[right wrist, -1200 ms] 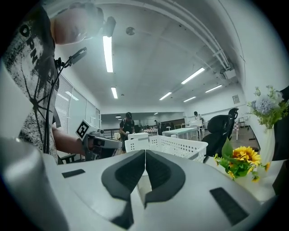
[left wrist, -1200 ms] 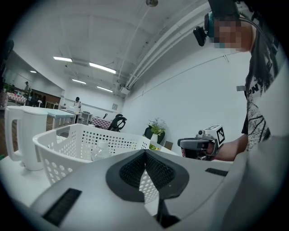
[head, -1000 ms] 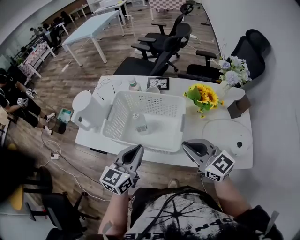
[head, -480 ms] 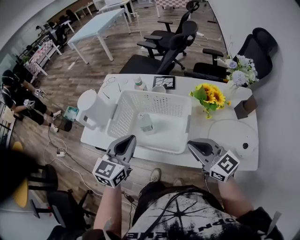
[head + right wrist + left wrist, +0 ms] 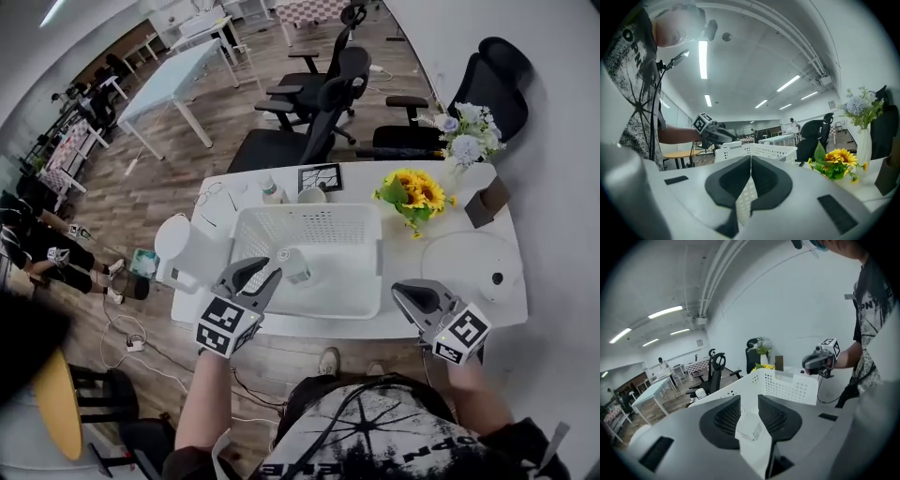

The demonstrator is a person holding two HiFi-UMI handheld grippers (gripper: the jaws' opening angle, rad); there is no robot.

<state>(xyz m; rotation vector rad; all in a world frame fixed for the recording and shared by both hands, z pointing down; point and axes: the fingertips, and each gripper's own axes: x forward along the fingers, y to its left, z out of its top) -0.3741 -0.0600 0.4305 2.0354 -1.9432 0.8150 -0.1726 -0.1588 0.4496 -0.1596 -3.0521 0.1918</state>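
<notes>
- At basket's (image 5: 378, 263) 7 o'clock corner: my L gripper (image 5: 255, 274), just moved in, jaws newly spread, empty.
- Bottle (image 5: 293, 265): inside basket, at L gripper's 1 o'clock, untouched.
- My R gripper (image 5: 410, 295): basket's 5 o'clock, pressed together, empty.

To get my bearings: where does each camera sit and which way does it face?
Head view: on the person's head, steeply down on the basket, left hand-held gripper and right hand-held gripper; forearms and shirt show.
Left gripper view: rides that hand-held gripper, along its open jaws, across the basket to the right one; shirt at right.
Right gripper view: rides that hand-held gripper, along its shut jaws, toward basket and sunflowers; shirt at left.
Shared: all show the basket.
</notes>
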